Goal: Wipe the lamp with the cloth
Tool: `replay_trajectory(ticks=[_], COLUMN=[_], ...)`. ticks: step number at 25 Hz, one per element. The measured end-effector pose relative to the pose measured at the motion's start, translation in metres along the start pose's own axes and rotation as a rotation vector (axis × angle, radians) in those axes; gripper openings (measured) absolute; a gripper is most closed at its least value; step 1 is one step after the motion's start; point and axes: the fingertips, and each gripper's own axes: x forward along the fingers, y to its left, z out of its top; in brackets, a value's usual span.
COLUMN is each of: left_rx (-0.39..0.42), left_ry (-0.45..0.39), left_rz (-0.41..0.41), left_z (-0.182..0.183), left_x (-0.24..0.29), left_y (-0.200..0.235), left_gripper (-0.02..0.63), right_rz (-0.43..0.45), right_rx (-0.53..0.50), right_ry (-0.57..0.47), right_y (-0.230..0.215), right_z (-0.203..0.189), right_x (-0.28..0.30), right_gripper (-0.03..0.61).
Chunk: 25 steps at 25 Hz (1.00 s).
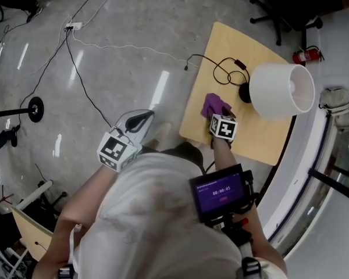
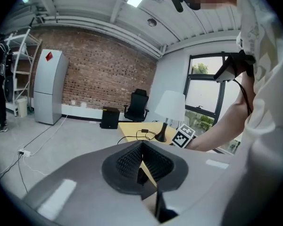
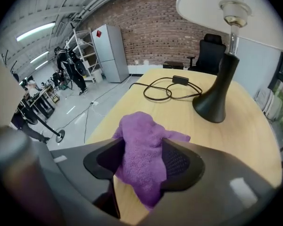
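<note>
A purple cloth (image 1: 215,104) lies bunched near the front edge of the light wooden table (image 1: 262,138). My right gripper (image 1: 217,113) points steeply down over it. In the right gripper view the cloth (image 3: 141,145) sits between the two jaws of the right gripper (image 3: 142,161), which stand wide, and the pads do not squeeze it. The lamp (image 1: 281,90) with a white shade and black base (image 3: 217,98) stands just beyond, its black cable (image 3: 167,91) coiled behind. My left gripper (image 1: 144,118) hangs over the floor left of the table, jaws together and empty (image 2: 141,147).
A black office chair (image 2: 138,105) stands beyond the table's far end. A red fire extinguisher (image 1: 305,56) lies near the window wall at right. Cables and a power strip (image 1: 74,25) run across the grey floor at left. A grey fridge (image 2: 49,86) stands by the brick wall.
</note>
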Motion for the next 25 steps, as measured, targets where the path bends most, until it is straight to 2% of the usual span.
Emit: replay_trajectory(ticks=[6, 14, 19, 25], left_rx=[-0.015, -0.024, 0.009, 0.049], left_ry=[-0.017, -0.018, -0.005, -0.004], left_rz=[0.047, 0.016, -0.081, -0.194], left_z=[0.002, 0.005, 0.009, 0.017], left_x=[-0.011, 0.0, 0.029, 0.064], left_y=[0.005, -0.014, -0.042, -0.085], left_gripper=[0.002, 0.002, 0.002, 0.002], right_rz=[0.081, 0.176, 0.183, 0.136], right_rx=[-0.03, -0.024, -0.083, 0.008], right_ry=[-0.011, -0.093, -0.165, -0.272], right_y=[0.016, 0.023, 0.016, -0.031], right_z=[0.0, 0.0, -0.012, -0.028], right_x=[-0.001, -0.035, -0.072, -0.125], right_gripper=[0.132, 0.115, 0.117, 0.117])
